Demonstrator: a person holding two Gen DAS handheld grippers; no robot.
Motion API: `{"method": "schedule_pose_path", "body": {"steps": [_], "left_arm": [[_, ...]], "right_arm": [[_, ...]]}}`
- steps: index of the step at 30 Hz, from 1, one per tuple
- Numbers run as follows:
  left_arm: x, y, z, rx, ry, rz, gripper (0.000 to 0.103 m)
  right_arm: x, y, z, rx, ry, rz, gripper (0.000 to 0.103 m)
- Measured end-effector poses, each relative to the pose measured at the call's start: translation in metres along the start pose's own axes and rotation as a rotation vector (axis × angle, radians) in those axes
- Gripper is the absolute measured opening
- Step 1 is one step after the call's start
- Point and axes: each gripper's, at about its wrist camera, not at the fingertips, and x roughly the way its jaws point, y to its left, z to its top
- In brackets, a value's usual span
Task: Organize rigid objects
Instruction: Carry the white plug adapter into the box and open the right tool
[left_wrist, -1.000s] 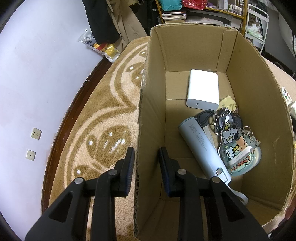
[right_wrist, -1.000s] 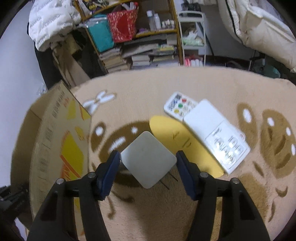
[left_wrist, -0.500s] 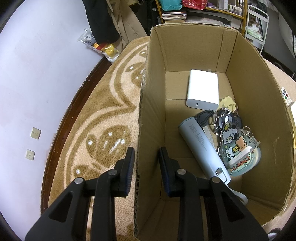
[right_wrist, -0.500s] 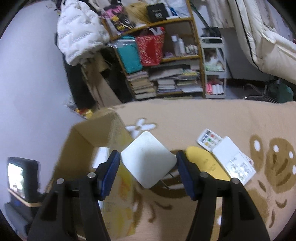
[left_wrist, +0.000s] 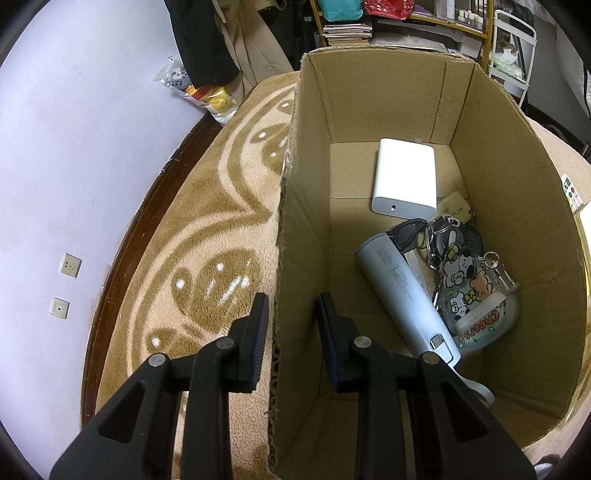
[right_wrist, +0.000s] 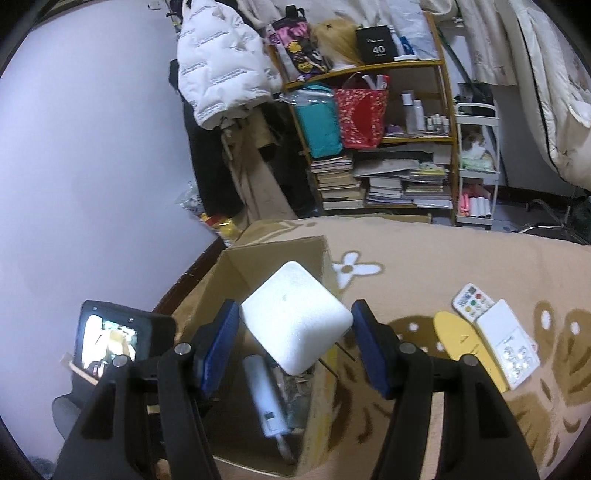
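Held in the right gripper (right_wrist: 293, 326): a white plug adapter (right_wrist: 295, 321), matte, squarish with rounded corners, two thin metal prongs at its lower right; pinched corner to corner between blue pads, tilted, raised over the open cardboard box (left_wrist: 491, 122); plain brown corrugated walls, torn ragged along the near edge. Straddling the box's left wall, the left gripper (left_wrist: 291, 332), spread slightly, pads apart from the board. Inside on the floor: a smooth white rectangular power bank (left_wrist: 404, 179), a pale blue cylindrical one (left_wrist: 406, 299), a glossy cartoon keychain with keys (left_wrist: 476, 288). Underneath, a plush beige-and-brown carpet (left_wrist: 207, 236).
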Motion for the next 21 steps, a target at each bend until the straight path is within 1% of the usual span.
{"method": "schedule_pose_path", "body": {"steps": [7,21], "left_arm": [[0.002,0.001,0.0,-0.004,0.001,-0.006,0.026],[0.001,0.001,0.0,-0.004,0.001,-0.006,0.026]], "right_arm": [[0.007,0.014,-0.008,-0.037,0.029,0.04,0.066],[0.015,0.01,-0.014,-0.018,0.076,0.057,0.066]]}}
